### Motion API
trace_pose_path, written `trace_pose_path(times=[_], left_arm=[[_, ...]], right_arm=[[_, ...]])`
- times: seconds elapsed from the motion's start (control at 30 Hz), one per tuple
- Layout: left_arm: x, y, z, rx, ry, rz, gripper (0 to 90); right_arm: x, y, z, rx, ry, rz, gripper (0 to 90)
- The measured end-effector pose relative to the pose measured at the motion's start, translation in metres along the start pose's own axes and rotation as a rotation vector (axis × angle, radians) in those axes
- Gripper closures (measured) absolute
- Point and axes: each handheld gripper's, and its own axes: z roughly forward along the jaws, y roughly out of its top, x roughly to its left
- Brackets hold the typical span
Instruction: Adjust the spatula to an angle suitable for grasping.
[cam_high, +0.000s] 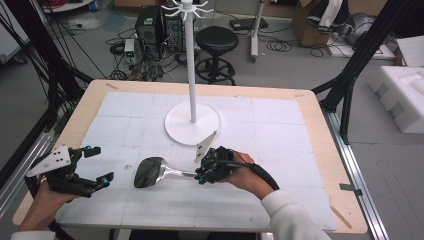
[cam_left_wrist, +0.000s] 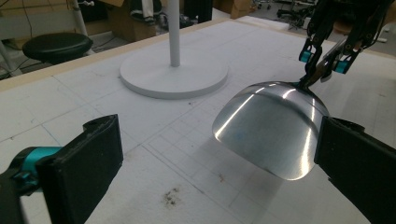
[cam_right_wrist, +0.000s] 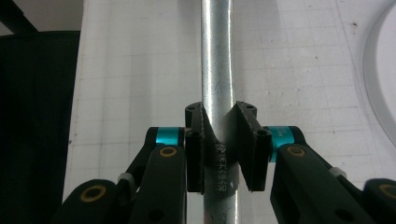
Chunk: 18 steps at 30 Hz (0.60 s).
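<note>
Meanwhile the right gripper clamps a ladle by its handle at the stand's 7 o'clock; left gripper waits with jaws apart at 9 o'clock; the smooth handle could twist, dropping the bowl.

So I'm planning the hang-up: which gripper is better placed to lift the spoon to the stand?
Right. The right gripper is shut on the spoon handle beside the stand; the left gripper is open, farther away.
</note>
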Motion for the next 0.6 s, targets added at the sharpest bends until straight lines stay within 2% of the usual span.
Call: trace_pose_path(times=[0.13,0.3,0.33,0.6], left_arm=[[0.0,0.0,0.0,0.0,0.001,0.0,1.7],[0.0,0.0,0.0,0.0,0.0,-0.001,1.7],[0.0,0.0,0.001,0.0,-0.001,-0.002,1.7],[0.0,0.0,0.001,0.008,-0.001,0.002,1.7]], right_arm=[[0.001,0.002,0.009,-0.011,0.005,-0.014,74.9],[-0.001,0.004,0.021,0.008,0.019,-0.029,74.9],[-0.002,0.005,0.023,0.005,0.01,-0.039,75.0],[-0.013,0.005,0.037,0.007,0.011,-0.024,74.9]])
